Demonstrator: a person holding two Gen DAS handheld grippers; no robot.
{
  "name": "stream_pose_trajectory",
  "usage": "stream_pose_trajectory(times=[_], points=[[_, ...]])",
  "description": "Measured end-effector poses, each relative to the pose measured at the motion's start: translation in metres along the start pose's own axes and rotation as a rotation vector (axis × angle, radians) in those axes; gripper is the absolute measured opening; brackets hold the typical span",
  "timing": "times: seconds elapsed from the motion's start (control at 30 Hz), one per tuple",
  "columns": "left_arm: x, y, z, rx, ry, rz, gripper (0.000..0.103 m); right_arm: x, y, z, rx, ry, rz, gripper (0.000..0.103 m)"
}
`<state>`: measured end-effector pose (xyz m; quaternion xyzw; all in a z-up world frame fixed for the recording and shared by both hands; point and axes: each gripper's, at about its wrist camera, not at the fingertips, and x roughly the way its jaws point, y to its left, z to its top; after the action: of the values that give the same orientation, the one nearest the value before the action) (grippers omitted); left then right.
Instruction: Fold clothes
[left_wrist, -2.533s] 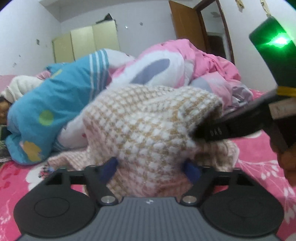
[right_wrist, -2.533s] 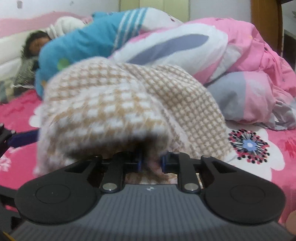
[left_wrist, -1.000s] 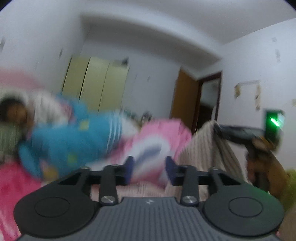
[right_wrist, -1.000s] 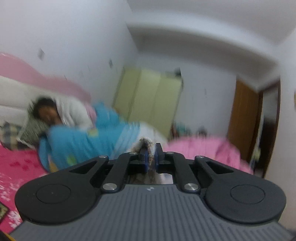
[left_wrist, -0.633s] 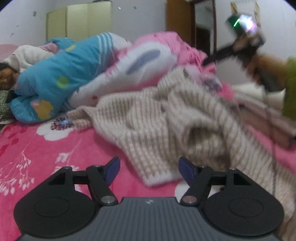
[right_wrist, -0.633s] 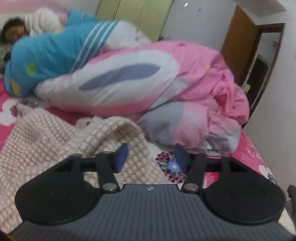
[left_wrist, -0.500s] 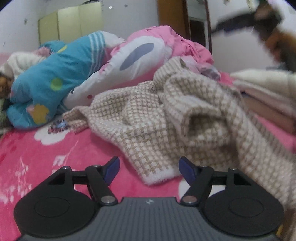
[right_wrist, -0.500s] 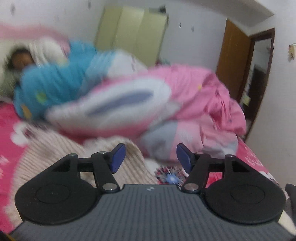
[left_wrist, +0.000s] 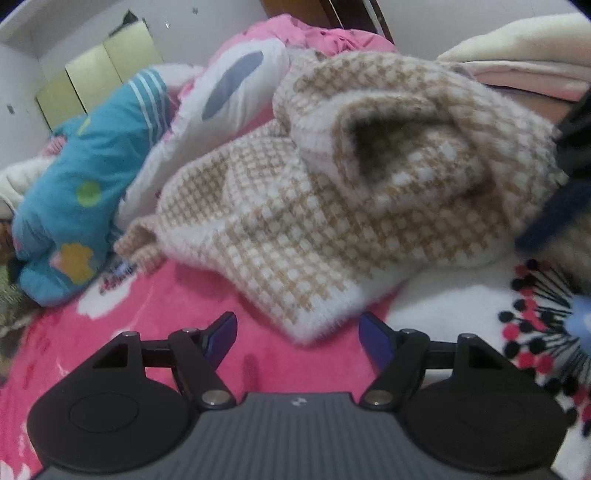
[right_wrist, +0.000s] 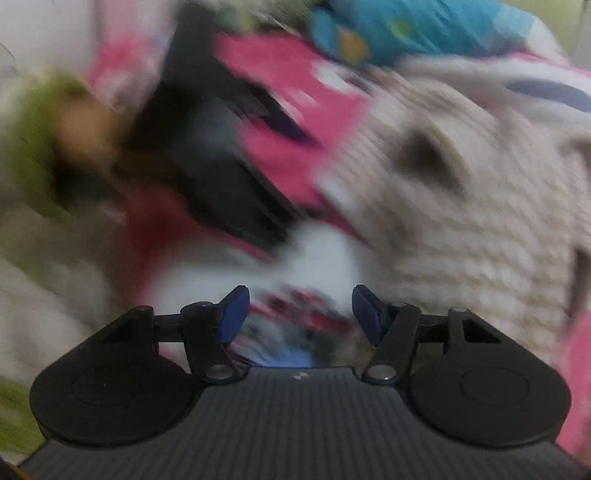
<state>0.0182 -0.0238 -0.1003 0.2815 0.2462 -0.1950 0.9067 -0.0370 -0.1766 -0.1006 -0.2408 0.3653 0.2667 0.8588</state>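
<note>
A beige-and-white checked knit sweater (left_wrist: 332, 192) lies crumpled on the pink floral bedspread (left_wrist: 166, 302). My left gripper (left_wrist: 297, 334) hangs low over the bed, its jaws opening. A hem corner of the sweater lies about between the tips, and the pads are clear of it. In the blurred right wrist view the sweater (right_wrist: 461, 221) fills the right side. My right gripper (right_wrist: 300, 317) is open with its jaws closing; only flowered bedspread shows between them. Its dark body (left_wrist: 576, 147) enters the left wrist view at the right edge, beside the sweater.
A pink-and-white duvet (left_wrist: 236, 85) and a blue quilt (left_wrist: 92, 177) are heaped behind the sweater. A stack of folded cream and pink clothes (left_wrist: 517, 55) sits at the back right. A hand in a green sleeve (right_wrist: 74, 125) holds the left gripper's black body (right_wrist: 221, 166).
The right gripper let go of the sweater, which dropped into a heap on the bed. Both grippers came down towards the bed, the left close to the sweater's hem.
</note>
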Motion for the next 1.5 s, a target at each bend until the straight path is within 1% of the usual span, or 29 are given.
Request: stream_pose_trajectory(times=[0.03, 0.07, 0.13, 0.2, 0.27, 0.33, 0.4, 0.43, 0.47, 0.5, 0.57, 0.63, 0.73, 0.83, 0.97, 1.0, 1.03, 1.07, 1.1, 1.13, 1.17, 1.2, 1.23, 1.3, 1.33, 1.37, 1.43, 1.47, 1.5], points=[[0.0, 0.0, 0.0, 0.003, -0.003, 0.005, 0.074, 0.006, -0.012, -0.005, -0.002, 0.026, -0.095, 0.046], [0.0, -0.001, 0.0, 0.007, -0.006, 0.01, 0.074, 0.006, -0.025, -0.009, 0.015, 0.031, -0.176, 0.044], [0.0, -0.004, -0.001, 0.027, -0.015, 0.017, 0.074, 0.001, -0.06, -0.016, 0.112, 0.017, -0.327, 0.047], [0.001, -0.008, -0.003, 0.05, -0.024, 0.023, 0.074, -0.014, -0.082, -0.021, 0.238, -0.035, -0.378, 0.045], [0.002, -0.016, -0.004, 0.088, -0.042, 0.038, 0.074, -0.028, -0.102, -0.025, 0.355, -0.088, -0.418, 0.047], [0.005, -0.026, -0.005, 0.129, -0.062, 0.06, 0.074, -0.037, -0.091, -0.028, 0.358, -0.141, -0.351, 0.048], [0.008, -0.027, -0.002, 0.133, -0.076, 0.065, 0.071, -0.042, -0.067, -0.033, 0.263, -0.16, -0.316, 0.049], [0.01, -0.027, 0.0, 0.129, -0.082, 0.064, 0.059, -0.044, -0.055, -0.035, 0.215, -0.17, -0.296, 0.049], [0.011, -0.027, 0.002, 0.124, -0.088, 0.063, 0.045, -0.042, -0.044, -0.036, 0.169, -0.18, -0.271, 0.05], [0.012, -0.026, 0.004, 0.114, -0.092, 0.066, 0.04, -0.044, -0.034, -0.039, 0.121, -0.19, -0.243, 0.051], [0.012, -0.018, 0.009, 0.072, -0.107, 0.062, 0.024, -0.045, -0.017, -0.042, 0.027, -0.202, -0.218, 0.056], [0.011, -0.01, 0.015, 0.029, -0.128, 0.057, 0.018, -0.041, -0.003, -0.037, -0.078, -0.205, -0.241, 0.06], [0.007, 0.004, 0.021, -0.011, -0.153, 0.068, 0.016, -0.018, 0.005, -0.03, -0.177, -0.185, -0.263, 0.061], [0.006, 0.021, 0.024, -0.069, -0.157, 0.079, 0.015, 0.008, 0.005, -0.02, -0.23, -0.17, -0.254, 0.061], [0.004, 0.052, 0.026, -0.191, -0.156, 0.074, 0.015, 0.042, 0.008, -0.014, -0.345, -0.128, -0.316, 0.058], [0.004, 0.058, 0.026, -0.22, -0.158, 0.067, 0.015, 0.045, 0.005, -0.012, -0.337, -0.132, -0.332, 0.056], [0.005, 0.064, 0.025, -0.248, -0.16, 0.055, 0.016, 0.048, 0.002, -0.009, -0.328, -0.136, -0.349, 0.048], [0.006, 0.068, 0.025, -0.27, -0.159, 0.041, 0.016, 0.051, -0.002, -0.007, -0.32, -0.14, -0.365, 0.032], [0.007, 0.071, 0.023, -0.279, -0.155, 0.029, 0.017, 0.053, -0.005, -0.004, -0.307, -0.146, -0.38, 0.021], [0.008, 0.071, 0.022, -0.278, -0.151, 0.024, 0.019, 0.05, -0.01, -0.002, -0.274, -0.162, -0.39, 0.016], [0.009, 0.07, 0.02, -0.267, -0.144, 0.024, 0.025, 0.048, -0.015, 0.001, -0.241, -0.178, -0.4, 0.015], [0.01, 0.068, 0.018, -0.252, -0.135, 0.022, 0.028, 0.045, -0.02, 0.003, -0.207, -0.195, -0.407, 0.012], [0.01, 0.067, 0.016, -0.237, -0.126, 0.021, 0.032, 0.041, -0.025, 0.006, -0.168, -0.212, -0.407, 0.011], [0.011, 0.063, 0.012, -0.215, -0.103, 0.018, 0.044, 0.034, -0.035, 0.011, -0.099, -0.243, -0.409, 0.011], [0.011, 0.061, 0.01, -0.206, -0.093, 0.014, 0.052, 0.031, -0.04, 0.013, -0.069, -0.257, -0.409, 0.01], [0.011, 0.058, 0.007, -0.198, -0.085, 0.008, 0.057, 0.029, -0.044, 0.014, -0.041, -0.268, -0.402, 0.01], [0.013, 0.05, 0.004, -0.176, -0.073, 0.003, 0.062, 0.024, -0.053, 0.017, 0.012, -0.291, -0.39, 0.01], [0.014, 0.046, 0.003, -0.162, -0.068, 0.012, 0.065, 0.022, -0.054, 0.017, 0.035, -0.303, -0.385, 0.01], [0.017, 0.042, 0.004, -0.147, -0.06, 0.037, 0.065, 0.02, -0.055, 0.018, 0.058, -0.315, -0.379, 0.01]])
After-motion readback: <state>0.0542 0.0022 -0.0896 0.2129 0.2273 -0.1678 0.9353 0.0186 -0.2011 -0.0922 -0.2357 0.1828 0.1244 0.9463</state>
